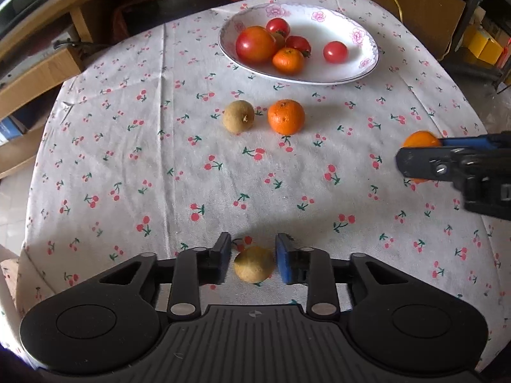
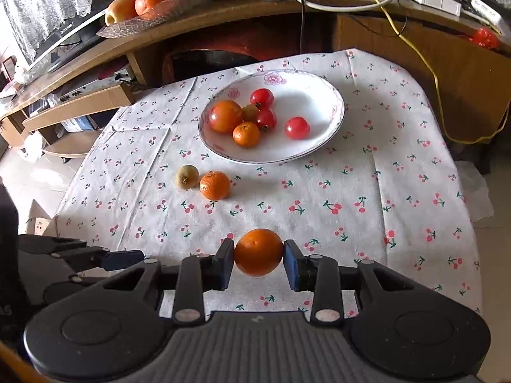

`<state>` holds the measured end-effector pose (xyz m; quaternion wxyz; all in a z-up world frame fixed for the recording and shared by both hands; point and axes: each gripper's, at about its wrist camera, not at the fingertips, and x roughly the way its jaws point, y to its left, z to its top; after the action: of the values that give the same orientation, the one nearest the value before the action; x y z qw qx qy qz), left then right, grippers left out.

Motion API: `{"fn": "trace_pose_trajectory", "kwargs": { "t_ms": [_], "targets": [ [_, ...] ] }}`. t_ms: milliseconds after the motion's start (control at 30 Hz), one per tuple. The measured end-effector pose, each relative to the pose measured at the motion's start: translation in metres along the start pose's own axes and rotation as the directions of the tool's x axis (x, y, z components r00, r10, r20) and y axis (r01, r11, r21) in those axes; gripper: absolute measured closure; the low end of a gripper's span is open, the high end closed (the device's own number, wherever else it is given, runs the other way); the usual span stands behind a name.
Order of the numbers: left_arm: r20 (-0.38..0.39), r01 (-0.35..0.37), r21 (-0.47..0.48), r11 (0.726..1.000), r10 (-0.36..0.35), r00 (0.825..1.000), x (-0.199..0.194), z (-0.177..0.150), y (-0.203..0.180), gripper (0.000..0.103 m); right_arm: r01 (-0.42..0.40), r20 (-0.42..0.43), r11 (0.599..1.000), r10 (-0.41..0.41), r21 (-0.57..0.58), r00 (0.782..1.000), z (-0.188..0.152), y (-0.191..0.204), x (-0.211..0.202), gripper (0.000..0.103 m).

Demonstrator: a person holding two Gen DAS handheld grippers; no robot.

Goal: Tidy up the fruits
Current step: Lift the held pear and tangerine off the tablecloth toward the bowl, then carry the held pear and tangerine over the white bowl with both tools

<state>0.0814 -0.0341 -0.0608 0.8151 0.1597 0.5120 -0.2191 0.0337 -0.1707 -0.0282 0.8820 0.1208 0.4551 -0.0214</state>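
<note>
Landmark for all positions: the white oval porcelain plate with pink flower rim [image 1: 367, 36], sitting at the far side of the cherry-print white tablecloth [image 1: 153, 166].

Nearest, well short of the plate, the left gripper [image 1: 252, 263] is standing spread around a small tan round longan-like fruit [image 1: 254, 264]. A visible gap is showing on each side, so neither blue pad is touching it. The fruit is resting on the cloth.

Also well short of the plate, the right gripper [image 2: 258, 260] is pinching a round orange mandarin [image 2: 258, 252] across its widest part, both pads appearing to press on the peel. Whether it is lifted off the cloth cannot be told.

Just in front of the plate, a second tan fruit [image 1: 238, 116] and a second mandarin [image 1: 286, 117] are lying close beside each other, not visibly touching.

On the plate, a large red-orange tomato [image 1: 255, 44], three small red tomatoes, a mandarin and a partly hidden brownish fruit are gathering toward its left half.

Handling judgement: the tan fruit is likely light, thin-shelled and prone to rolling; it is best taken across its middle with gentle closure. The mandarin is soft-skinned and bruises under a hard squeeze.
</note>
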Motion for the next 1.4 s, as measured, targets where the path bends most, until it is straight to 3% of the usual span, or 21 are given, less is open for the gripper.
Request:
{"fn": "trace_pose_trajectory", "kwargs": {
  "t_ms": [167, 400, 667, 767, 833, 1000, 1233, 1400],
  "targets": [
    [0.008, -0.016, 0.032, 0.999, 0.015, 1.0, -0.004, -0.006, -0.005, 0.047, -0.008, 0.0, 1.0, 0.008, -0.013, 1.0, -0.003, 0.003, -0.001, 0.068],
    [-0.008, -0.019, -0.002, 1.0, 0.019, 1.0, -0.005, -0.015, 0.0, 0.052, -0.015, 0.005, 1.0, 0.015, -0.015, 1.0, -0.002, 0.004, -0.004, 0.068],
    [-0.017, -0.016, -0.032, 0.999, 0.015, 1.0, -0.006, -0.02, 0.007, 0.05, -0.022, 0.008, 1.0, 0.022, -0.022, 1.0, -0.004, 0.007, -0.005, 0.068],
    [-0.019, 0.001, -0.025, 1.0, -0.001, 1.0, -0.005, -0.021, 0.005, 0.054, -0.022, 0.003, 0.999, 0.022, -0.031, 1.0, -0.005, 0.007, -0.004, 0.068],
    [-0.014, 0.002, -0.006, 1.0, -0.002, 1.0, -0.007, -0.021, 0.0, 0.064, -0.019, 0.003, 0.999, 0.019, -0.03, 1.0, -0.005, 0.007, -0.004, 0.068],
    [0.0, 0.006, 0.01, 1.0, -0.006, 1.0, -0.009, -0.018, -0.004, 0.068, -0.011, 0.019, 0.999, 0.011, -0.033, 1.0, -0.003, 0.006, -0.006, 0.068],
    [0.048, 0.049, 0.005, 0.999, -0.05, 0.998, -0.02, -0.005, -0.006, 0.069, 0.012, 0.031, 1.0, -0.011, -0.005, 0.999, 0.003, -0.006, -0.005, 0.068],
    [0.043, 0.012, 0.048, 0.999, -0.014, 0.999, -0.016, -0.007, -0.011, 0.063, 0.018, 0.024, 1.0, -0.018, 0.005, 1.0, 0.005, -0.009, -0.001, 0.068]
  ]
}}
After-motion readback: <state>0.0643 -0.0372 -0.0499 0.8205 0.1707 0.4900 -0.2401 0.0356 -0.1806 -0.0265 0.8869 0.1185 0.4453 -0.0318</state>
